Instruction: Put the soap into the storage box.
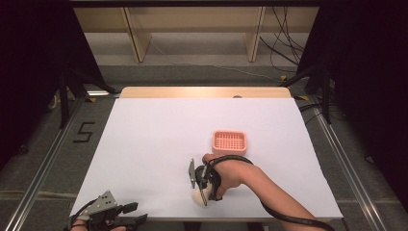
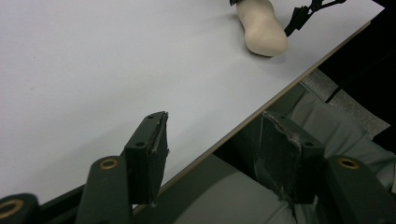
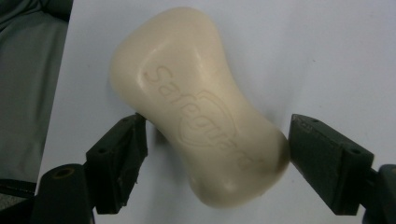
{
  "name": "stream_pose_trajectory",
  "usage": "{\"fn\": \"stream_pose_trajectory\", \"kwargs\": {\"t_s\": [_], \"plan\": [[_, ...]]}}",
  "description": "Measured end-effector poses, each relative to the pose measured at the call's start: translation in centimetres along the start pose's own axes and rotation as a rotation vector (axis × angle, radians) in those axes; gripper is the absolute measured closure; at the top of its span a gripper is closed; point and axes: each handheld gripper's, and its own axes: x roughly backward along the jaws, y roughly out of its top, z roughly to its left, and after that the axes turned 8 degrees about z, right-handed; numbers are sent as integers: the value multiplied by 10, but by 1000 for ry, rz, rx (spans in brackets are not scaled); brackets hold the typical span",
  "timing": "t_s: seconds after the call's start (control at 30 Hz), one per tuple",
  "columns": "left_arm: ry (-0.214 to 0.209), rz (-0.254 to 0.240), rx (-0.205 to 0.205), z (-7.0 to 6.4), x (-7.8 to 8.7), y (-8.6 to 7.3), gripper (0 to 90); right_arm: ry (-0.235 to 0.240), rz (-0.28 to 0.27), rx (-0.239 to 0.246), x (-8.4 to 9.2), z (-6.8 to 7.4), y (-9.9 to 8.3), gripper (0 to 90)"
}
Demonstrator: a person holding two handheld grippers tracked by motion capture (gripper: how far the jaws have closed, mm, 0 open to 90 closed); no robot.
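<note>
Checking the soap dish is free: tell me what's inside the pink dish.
The pink dish shows just its own slotted grid floor, nothing lying on it. The bar of soap rests on the white table between the right hand-held gripper's jaws.

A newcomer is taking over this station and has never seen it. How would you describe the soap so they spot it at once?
Start at the white table. At its near edge, toward the person, the soap lies between the fingers of the right gripper. It is a cream, waisted bar stamped Safeguard, unlike the pink slotted dish farther back.
</note>
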Motion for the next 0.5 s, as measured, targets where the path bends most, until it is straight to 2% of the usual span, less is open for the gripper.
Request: {"fn": "stream_pose_trajectory", "kwargs": {"t_s": [0.17, 0.2, 0.33, 0.37, 0.4, 0.43, 0.47, 0.5], "plan": [[0, -2, 2, 0, 0, 0, 415, -2, -7, 19, -5, -2, 1, 293], [-2, -7, 7, 0, 0, 0, 415, 9, 2, -13, -4, 0, 1, 304], [-2, -8, 6, -1, 0, 0, 415, 7, 0, -12, -5, -2, 1, 355], [-2, -8, 6, -1, 0, 0, 415, 21, 13, -56, -4, 0, 1, 367], [-2, -7, 6, -1, 0, 0, 415, 29, 25, -71, -3, 1, 2, 393], [-2, -7, 5, -1, 0, 0, 415, 33, 18, -78, -3, 1, 2, 404], [-2, -7, 6, -1, 0, 0, 415, 47, 9, -107, -3, 2, 3, 408], [-2, -7, 5, -1, 0, 0, 415, 42, 2, -97, -4, 1, 3, 410]]}}
